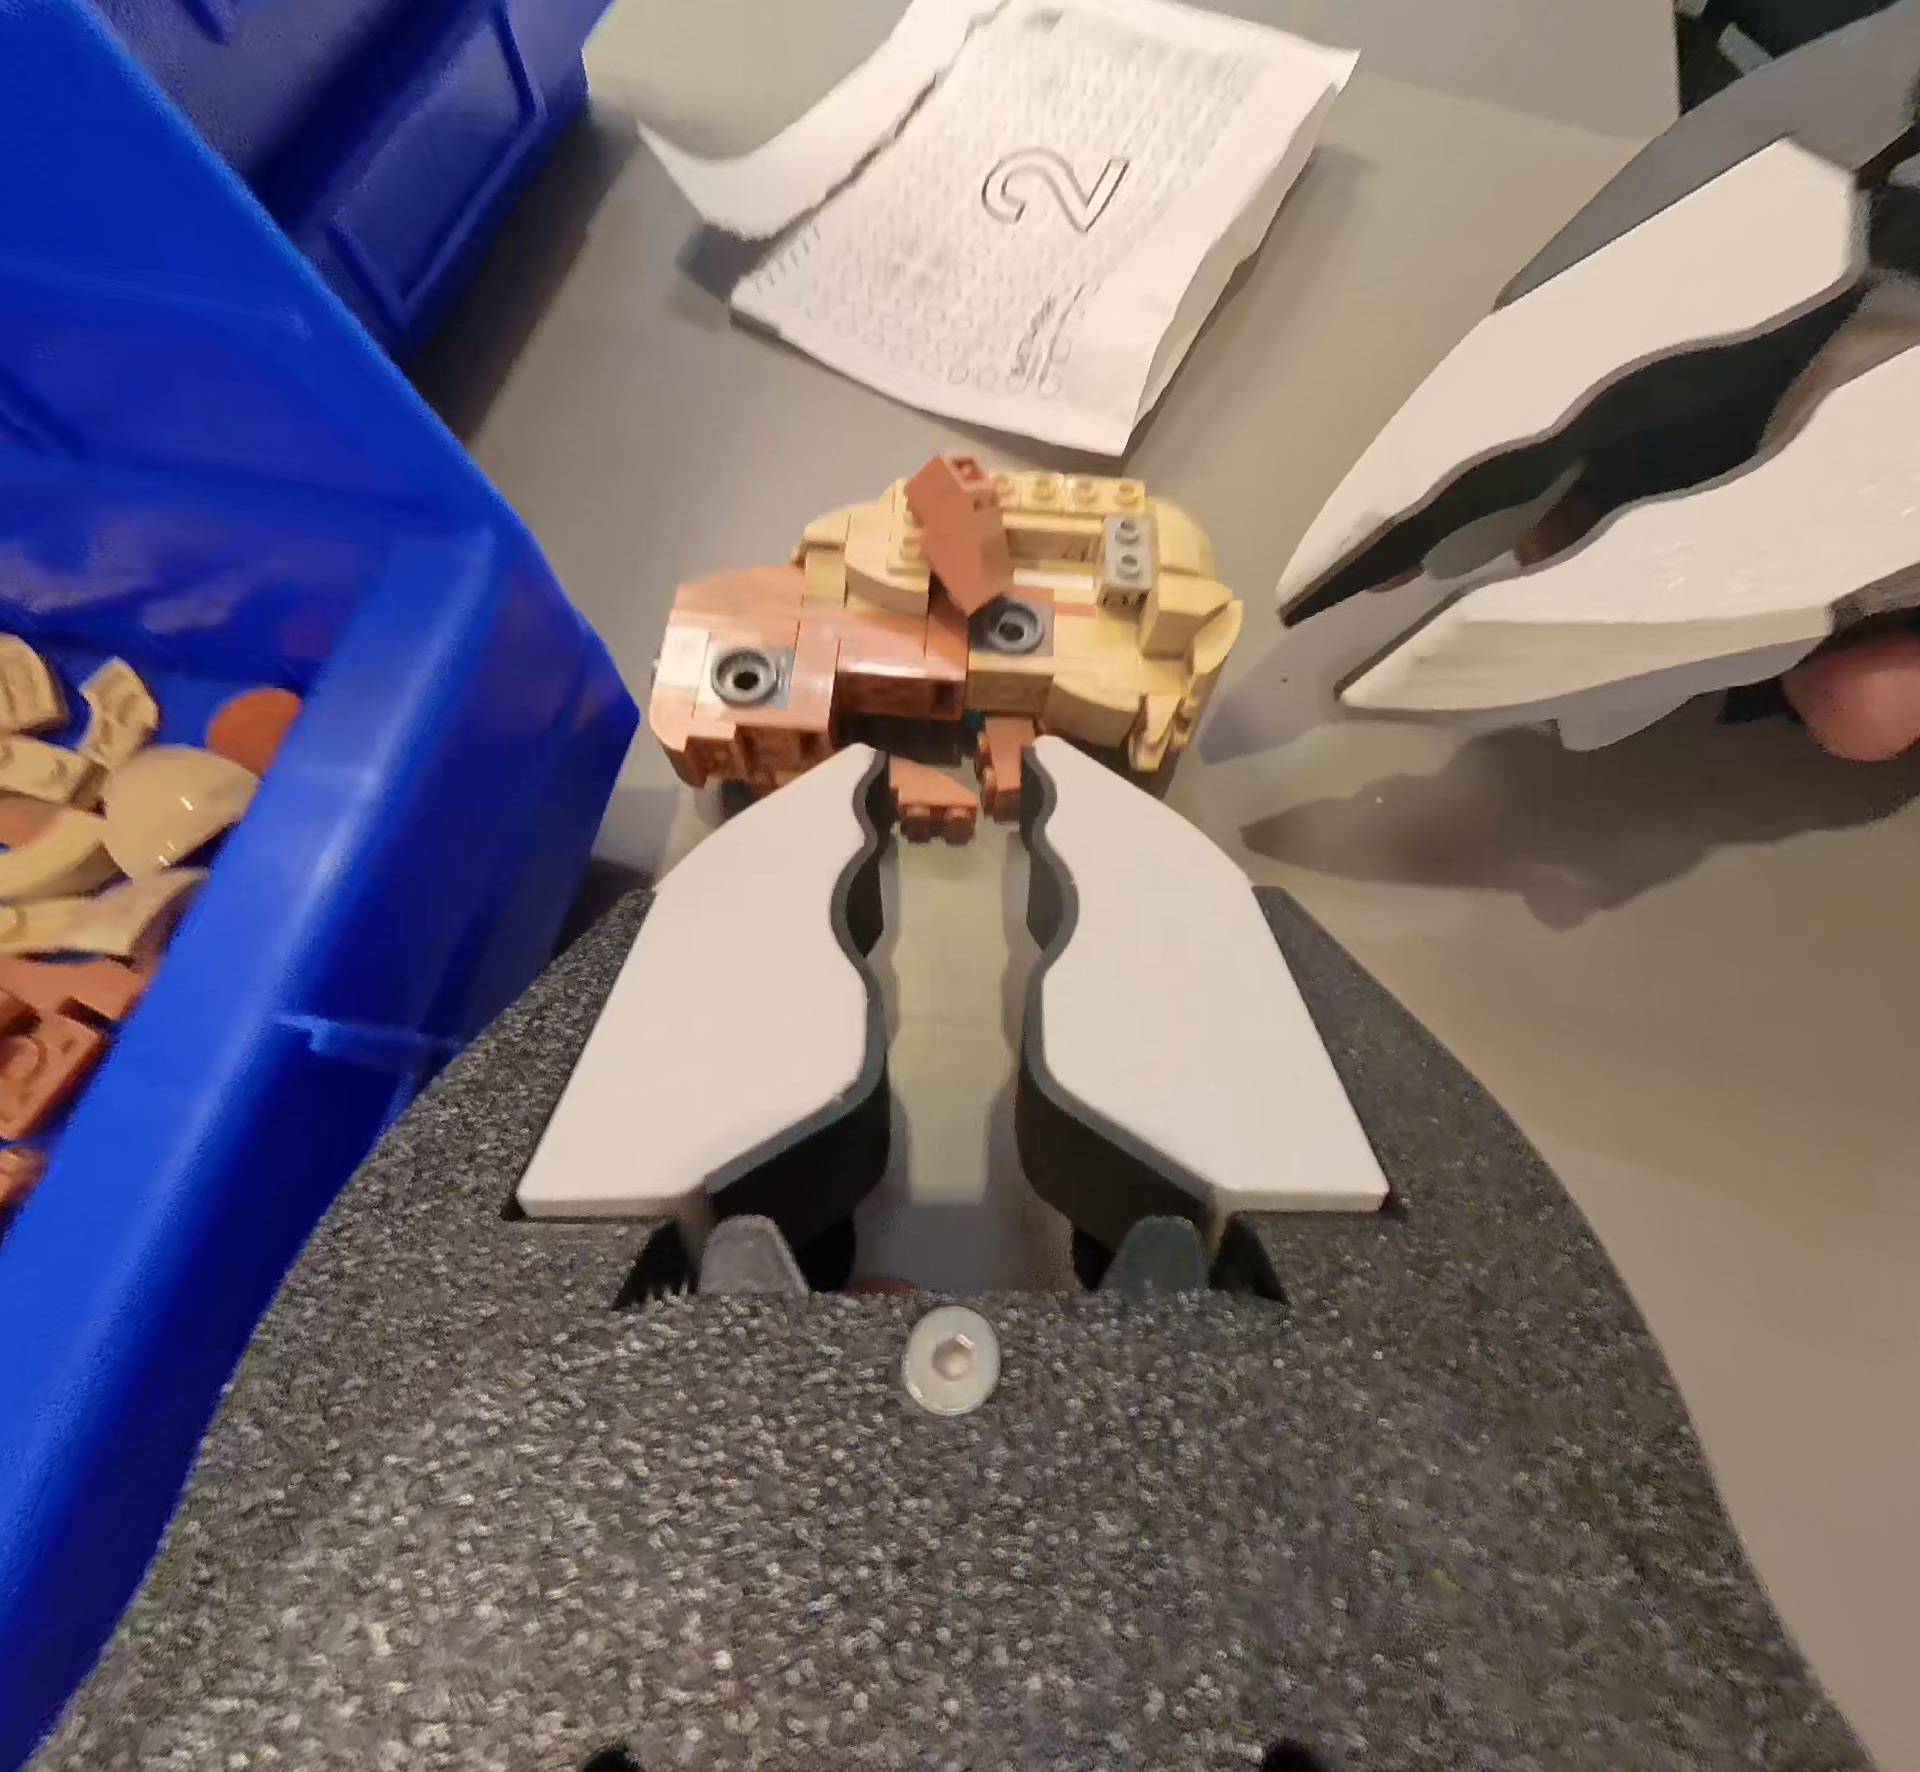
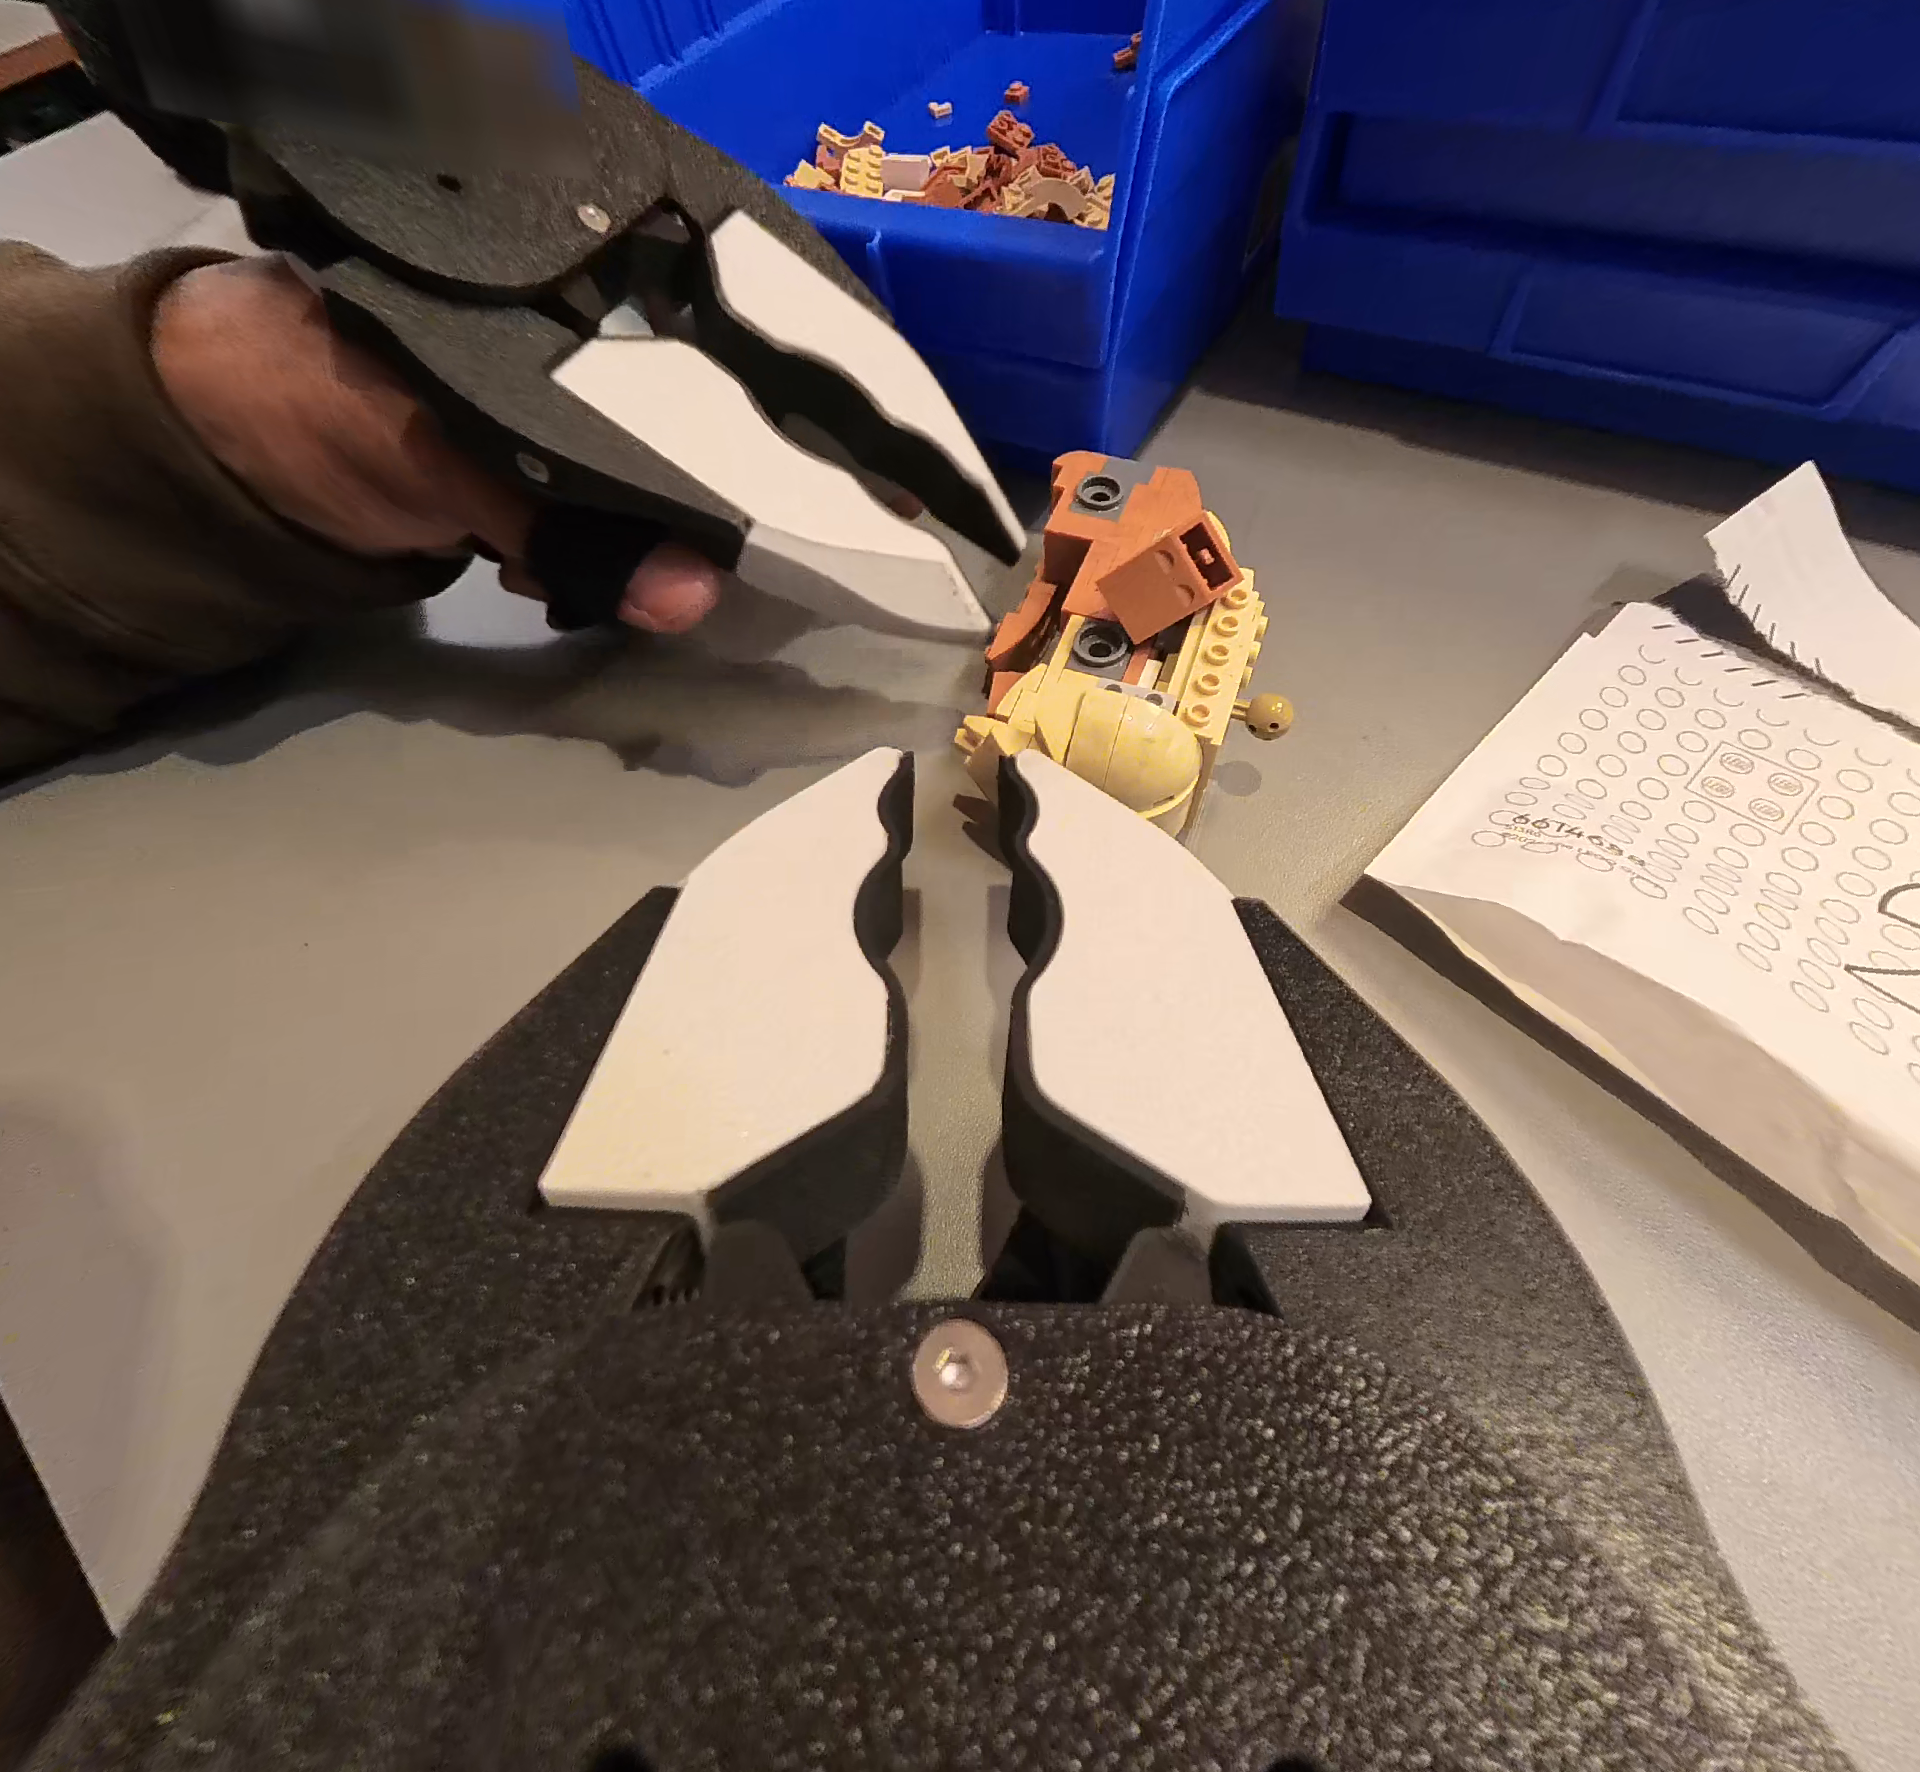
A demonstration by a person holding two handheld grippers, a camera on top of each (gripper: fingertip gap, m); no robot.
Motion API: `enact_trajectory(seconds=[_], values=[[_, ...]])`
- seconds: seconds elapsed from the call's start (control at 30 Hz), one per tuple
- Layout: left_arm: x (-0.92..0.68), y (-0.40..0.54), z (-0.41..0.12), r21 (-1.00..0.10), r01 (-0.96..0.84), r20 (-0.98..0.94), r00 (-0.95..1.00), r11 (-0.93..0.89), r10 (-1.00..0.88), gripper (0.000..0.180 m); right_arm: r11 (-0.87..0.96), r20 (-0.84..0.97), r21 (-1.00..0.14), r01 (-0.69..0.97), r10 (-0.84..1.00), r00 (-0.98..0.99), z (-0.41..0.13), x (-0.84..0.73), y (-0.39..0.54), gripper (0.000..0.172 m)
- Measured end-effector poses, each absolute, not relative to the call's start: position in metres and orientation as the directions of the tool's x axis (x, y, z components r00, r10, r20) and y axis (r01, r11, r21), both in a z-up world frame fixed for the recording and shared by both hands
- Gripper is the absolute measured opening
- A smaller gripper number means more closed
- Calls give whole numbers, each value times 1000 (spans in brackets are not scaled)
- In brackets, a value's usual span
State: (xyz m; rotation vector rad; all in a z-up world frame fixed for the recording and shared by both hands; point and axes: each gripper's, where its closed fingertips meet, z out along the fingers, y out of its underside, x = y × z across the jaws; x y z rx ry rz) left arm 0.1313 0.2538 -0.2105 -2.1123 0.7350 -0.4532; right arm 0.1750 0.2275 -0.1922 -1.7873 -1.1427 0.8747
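Left wrist view: left gripper (image 1: 954, 777) part-open around the half-built brick model's (image 1: 1049, 621) brown stubs, right gripper (image 2: 956, 787) part-open and empty, loose bricks (image 2: 966, 174) binned.

A smooth grey tabletop (image 2: 312, 943) under soft light, blue storage bins (image 2: 1610, 164) behind.

Handheld two-finger grippers, wrist views.
Each gripper (left gripper (image 1: 951, 766), right gripper (image 2: 956, 766)) has a black, grainy-textured body, one silver hex-socket screw (image 2: 958, 1388) on its midline, and two pale grey fingers (image 2: 748, 984) with wavy black inner pads. The hand (image 2: 312, 434) wears a dark brown sleeve (image 2: 73, 496) and a black fingerless glove.
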Motion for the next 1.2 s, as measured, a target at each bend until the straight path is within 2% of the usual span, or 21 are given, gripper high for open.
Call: enact_trajectory(seconds=[0.13,0.33,0.43,0.5,0.7,0.97,1.2], values=[[141,263,-194,-839,-377,-19,740,-392,-672,24,-250,-120,-899,360,931,346,-192,175,227,15],[154,286,-189,-826,-482,-164,701,-292,-694,27,-246,-115,-909,336,924,366,-189,177,230,16],[158,289,-192,-814,-514,-192,677,-271,-710,26,-249,-120,-915,318,920,374,-187,179,231,16],[157,290,-195,-811,-522,-203,674,-265,-710,18,-255,-129,-914,314,919,372,-187,179,232,16],[145,283,-188,-842,-481,-205,703,-243,-681,16,-265,-140,-910,319,921,364,-188,178,231,16],[128,261,-191,-860,-408,-109,734,-307,-670,16,-269,-129,-908,321,909,396,-189,179,235,19],[106,252,-221,-767,-418,-37,787,-487,-616,16,-271,-104,-928,258,850,517,-183,191,252,33]])
